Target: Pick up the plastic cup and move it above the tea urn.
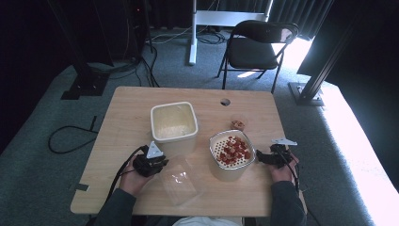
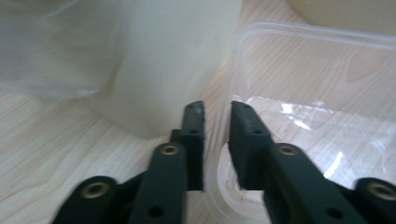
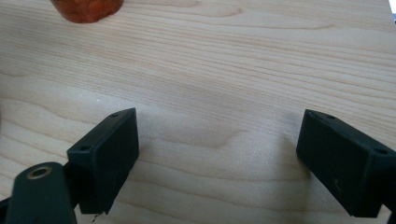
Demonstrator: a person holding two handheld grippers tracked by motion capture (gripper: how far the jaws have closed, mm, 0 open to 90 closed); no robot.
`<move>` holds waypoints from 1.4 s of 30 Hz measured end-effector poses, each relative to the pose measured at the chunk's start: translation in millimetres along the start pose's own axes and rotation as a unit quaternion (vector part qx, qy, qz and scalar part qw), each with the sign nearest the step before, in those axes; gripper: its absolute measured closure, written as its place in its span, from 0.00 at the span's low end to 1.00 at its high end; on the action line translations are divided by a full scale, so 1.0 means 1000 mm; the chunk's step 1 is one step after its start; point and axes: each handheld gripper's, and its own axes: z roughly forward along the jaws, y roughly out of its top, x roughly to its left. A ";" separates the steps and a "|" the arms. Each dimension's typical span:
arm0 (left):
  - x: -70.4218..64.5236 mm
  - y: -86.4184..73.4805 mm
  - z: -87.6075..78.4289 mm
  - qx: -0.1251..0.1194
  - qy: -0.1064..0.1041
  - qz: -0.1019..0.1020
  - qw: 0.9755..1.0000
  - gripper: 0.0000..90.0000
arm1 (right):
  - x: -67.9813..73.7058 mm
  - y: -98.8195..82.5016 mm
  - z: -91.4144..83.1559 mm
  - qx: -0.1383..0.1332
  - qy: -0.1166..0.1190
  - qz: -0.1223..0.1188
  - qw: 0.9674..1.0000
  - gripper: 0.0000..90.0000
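Where carpet (grey) point(image 1: 37, 155) surrounds table point(image 1: 136, 101)

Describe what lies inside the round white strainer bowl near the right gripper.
Red and pale food pieces lie on the strainer bowl's perforated insert. Anything beneath that insert is covered.
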 end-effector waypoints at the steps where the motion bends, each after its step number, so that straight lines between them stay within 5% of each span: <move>1: 0.000 0.000 0.000 0.000 0.000 0.000 1.000 0.89 | 0.000 0.000 0.000 0.000 0.000 0.000 1.000 0.14; 9: 0.013 -0.036 -0.029 -0.008 0.031 -0.052 0.998 0.92 | 0.000 0.000 0.000 0.000 0.000 0.000 1.000 0.14; 13: 0.024 -0.052 -0.043 -0.002 0.059 -0.086 0.994 0.92 | 0.000 0.000 0.000 0.000 0.000 0.000 1.000 0.14; 15: 0.029 -0.055 -0.047 -0.008 0.071 -0.084 0.994 0.83 | 0.000 0.000 0.000 0.000 0.000 0.000 1.000 0.14; 20: 0.041 -0.041 -0.043 -0.016 0.052 -0.064 0.996 0.68 | 0.000 0.000 0.000 0.000 0.000 0.000 1.000 0.14; 28: 0.050 -0.026 -0.014 0.012 0.023 -0.048 0.999 0.70 | 0.000 0.000 0.000 0.000 0.000 0.000 1.000 0.14; 31: 0.049 -0.029 -0.013 0.022 0.038 -0.049 0.998 0.87 | 0.000 0.000 0.000 0.000 0.000 0.000 1.000 0.14; 34: 0.051 -0.035 -0.017 0.017 0.045 -0.073 0.996 0.90 | 0.000 0.000 0.000 0.000 0.000 0.000 1.000 0.14; 37: 0.054 -0.041 -0.023 0.018 0.044 -0.088 0.995 0.91 | 0.000 0.000 0.000 0.000 0.000 0.000 1.000 0.14; 42: 0.058 -0.039 -0.024 0.009 0.037 -0.075 0.996 0.78 | 0.000 0.000 0.000 0.000 0.000 0.000 1.000 0.14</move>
